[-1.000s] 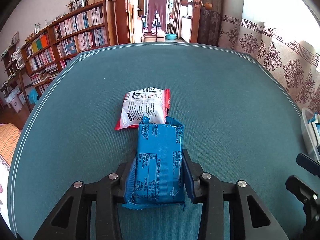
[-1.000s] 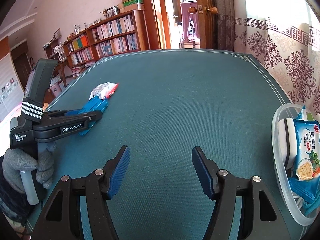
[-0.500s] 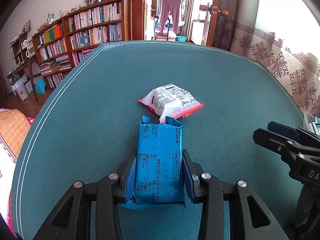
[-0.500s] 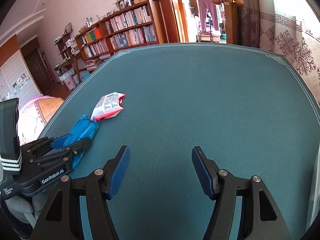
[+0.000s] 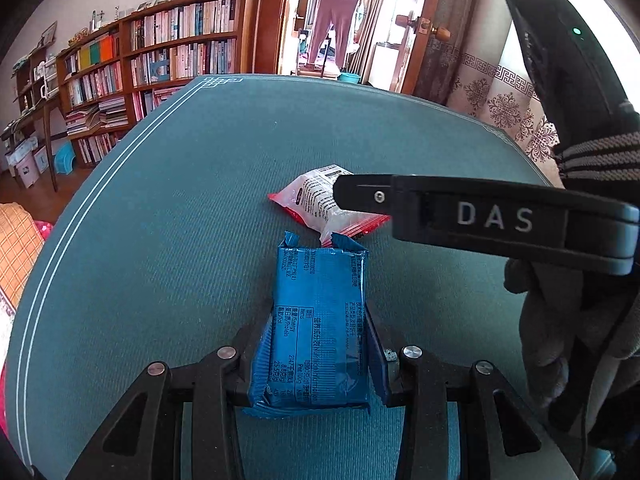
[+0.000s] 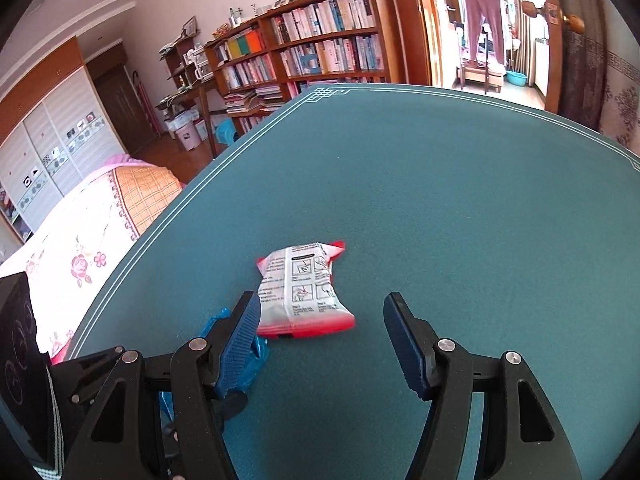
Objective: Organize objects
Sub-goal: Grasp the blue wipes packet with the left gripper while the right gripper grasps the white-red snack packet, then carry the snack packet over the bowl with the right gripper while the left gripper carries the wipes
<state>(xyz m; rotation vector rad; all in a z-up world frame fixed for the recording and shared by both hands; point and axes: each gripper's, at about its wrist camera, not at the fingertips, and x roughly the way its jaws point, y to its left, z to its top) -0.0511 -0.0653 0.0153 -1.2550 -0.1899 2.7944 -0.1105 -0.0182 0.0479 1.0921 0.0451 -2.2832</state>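
My left gripper is shut on a blue snack packet, which lies lengthwise between its fingers low over the teal table. Just beyond the packet's far end lies a white and red packet. In the right wrist view my right gripper stands open, and the white and red packet sits on the cloth just ahead of its fingertips, with no pad touching it. A corner of the blue packet shows behind the right gripper's left finger. The right gripper's finger reaches in from the right, hiding part of the white packet.
A gloved hand holds the right gripper at the right edge. The table's left edge drops off toward a bed. Bookshelves and an open doorway stand beyond the far side.
My right gripper has swung left across the table and now hovers at the white and red packet. The left gripper shifted a little early on, with the blue packet still in its grip.
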